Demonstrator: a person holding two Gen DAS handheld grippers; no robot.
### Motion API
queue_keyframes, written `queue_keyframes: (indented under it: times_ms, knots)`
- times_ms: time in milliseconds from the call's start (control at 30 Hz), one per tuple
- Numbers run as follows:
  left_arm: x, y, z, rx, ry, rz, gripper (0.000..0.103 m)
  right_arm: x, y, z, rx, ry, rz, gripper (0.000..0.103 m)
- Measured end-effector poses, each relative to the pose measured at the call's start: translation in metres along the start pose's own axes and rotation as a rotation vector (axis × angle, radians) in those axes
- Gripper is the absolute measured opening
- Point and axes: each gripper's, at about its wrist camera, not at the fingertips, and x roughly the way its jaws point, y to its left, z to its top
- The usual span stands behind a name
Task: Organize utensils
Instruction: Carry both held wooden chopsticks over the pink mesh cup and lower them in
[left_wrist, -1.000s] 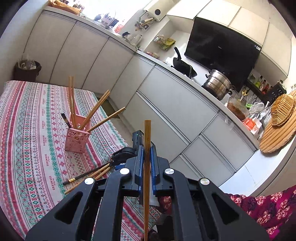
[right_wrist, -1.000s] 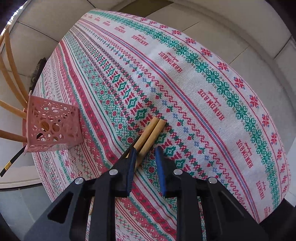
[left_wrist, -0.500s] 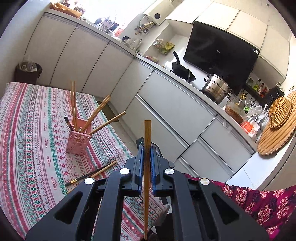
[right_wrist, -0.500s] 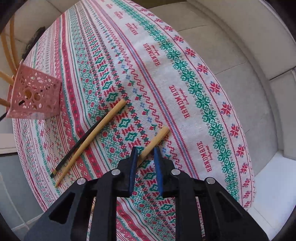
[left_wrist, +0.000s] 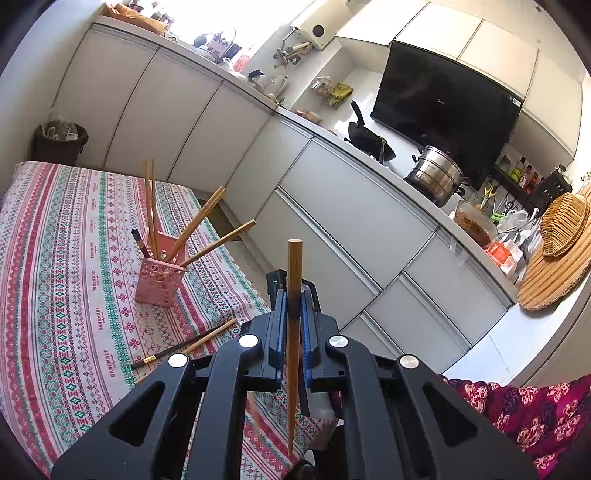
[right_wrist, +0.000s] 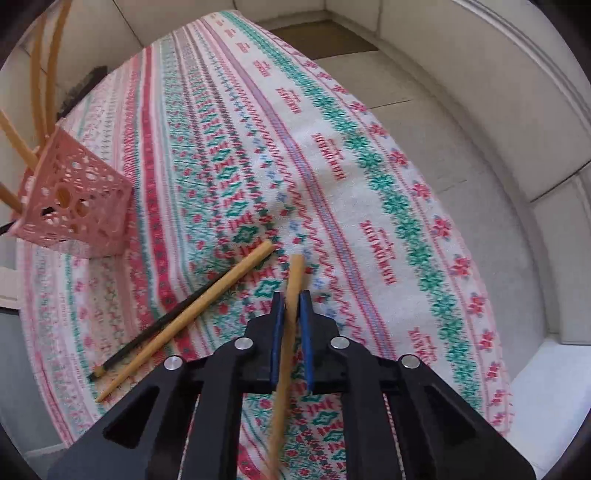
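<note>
A patterned tablecloth covers the table, its near edge hidden behind the gripper bodies in both views. The pink holder stands on it and serves as the landmark; in the right wrist view the holder is cut off at the left edge and slightly blurred. Four wooden chopsticks and one dark one lean out of the holder at different angles; their lower ends are hidden inside it.

Nearer the camera than the holder, a wooden chopstick and a black chopstick lie side by side on the cloth, touching or nearly so; blur makes that hard to settle.

The left gripper is raised nearer the camera than the holder and to its right. Its jaws are clamped on an upright stick, whose lower tip shows between the gripper's arms.

The right gripper points steeply down at the cloth, right of the lying pair. Its jaws have just been closing and now pinch a second stick; the tail of that stick blurs out at the bottom edge.
</note>
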Motion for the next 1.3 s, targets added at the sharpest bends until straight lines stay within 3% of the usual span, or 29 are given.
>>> queue_keyframes:
  times_ms: [333, 533, 700, 933, 1100, 1300]
  knots:
    - [0.002, -0.002, 0.0, 0.008, -0.01, 0.02, 0.007, -0.085, -0.019, -0.047, -0.111, -0.305, 0.218, 0.008]
    - [0.009, -0.01, -0.002, 0.04, -0.022, 0.061, 0.007, -0.146, -0.024, -0.089, -0.227, -0.508, 0.269, 0.008]
    - [0.014, -0.011, -0.003, 0.047, -0.04, 0.096, 0.007, -0.181, -0.031, -0.106, -0.247, -0.594, 0.322, 0.008]
    - [0.016, -0.009, 0.0, 0.031, -0.086, 0.15, 0.007, -0.211, -0.048, -0.106, -0.193, -0.658, 0.408, 0.008]
    - [0.011, -0.015, 0.018, 0.051, -0.181, 0.213, 0.007, -0.234, -0.053, -0.093, -0.163, -0.71, 0.452, 0.008]
    - [0.017, -0.029, 0.06, 0.14, -0.317, 0.384, 0.007, -0.27, -0.055, -0.064, -0.118, -0.797, 0.528, 0.008]
